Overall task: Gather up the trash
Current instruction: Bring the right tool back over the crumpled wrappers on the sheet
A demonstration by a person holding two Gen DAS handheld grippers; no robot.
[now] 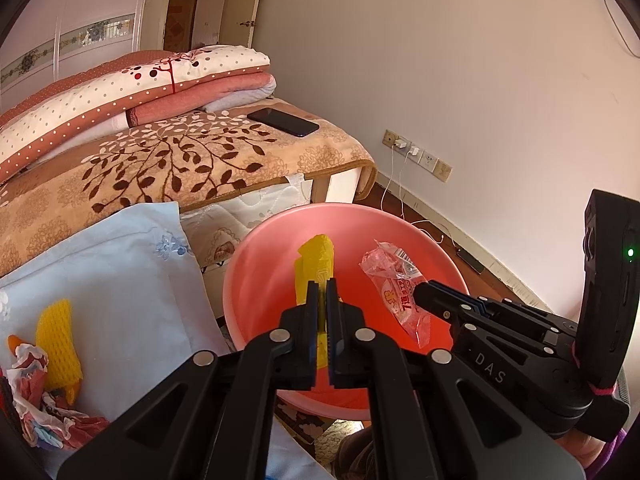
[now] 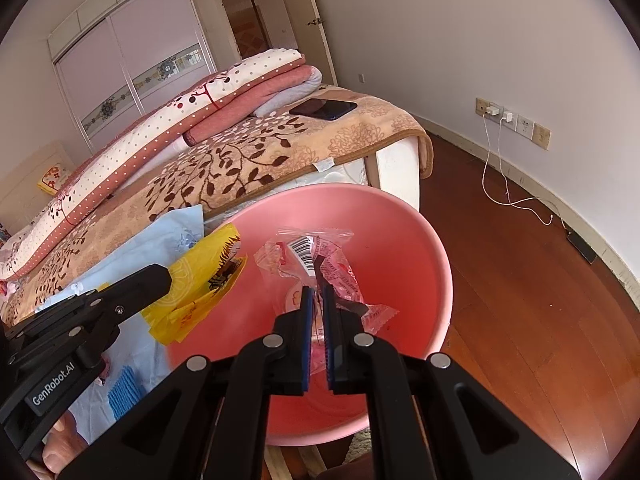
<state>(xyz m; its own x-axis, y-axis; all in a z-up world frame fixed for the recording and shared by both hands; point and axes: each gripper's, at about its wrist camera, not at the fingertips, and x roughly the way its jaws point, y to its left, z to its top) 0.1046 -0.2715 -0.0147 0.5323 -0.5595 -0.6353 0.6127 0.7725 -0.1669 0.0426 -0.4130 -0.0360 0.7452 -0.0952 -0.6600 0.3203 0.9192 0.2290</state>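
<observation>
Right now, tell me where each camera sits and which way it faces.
Left wrist view: on the left claw, looking forward and down into the pink basin; its claw pinches a yellow wrapper; the right claw enters from the right.
Right wrist view: on the right claw, facing down into the basin; it pinches a clear snack wrapper; the left claw and a thumb show at left.
Shared: basin, both wrappers, bed, phone.

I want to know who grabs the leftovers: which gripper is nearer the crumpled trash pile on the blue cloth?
Left. The left gripper, holding a yellow wrapper over the pink basin, is beside the pile; the right gripper is farther across.
</observation>
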